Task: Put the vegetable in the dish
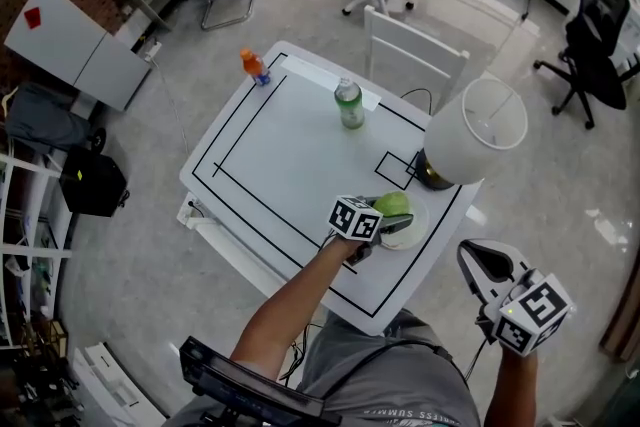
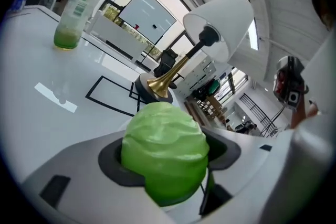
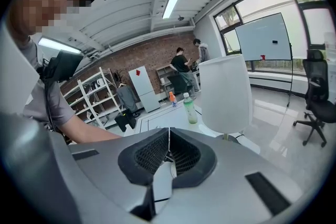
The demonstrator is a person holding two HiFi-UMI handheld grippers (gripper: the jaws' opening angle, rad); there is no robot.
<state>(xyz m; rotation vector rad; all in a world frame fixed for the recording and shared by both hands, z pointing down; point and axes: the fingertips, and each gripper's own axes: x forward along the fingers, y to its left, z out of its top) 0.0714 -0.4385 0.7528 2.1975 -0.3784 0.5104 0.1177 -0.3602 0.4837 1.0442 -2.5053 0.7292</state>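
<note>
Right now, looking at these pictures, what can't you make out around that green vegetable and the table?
- Head view: the cabbage and left gripper cover most of the dish; whether the cabbage rests on it is unclear.
- Left gripper view: the cabbage hides where it meets the pads, so the grip can't be judged.
- Head view: the green bottle label is too small to read.
- Head view: the lamp shade hides most of its base.
</note>
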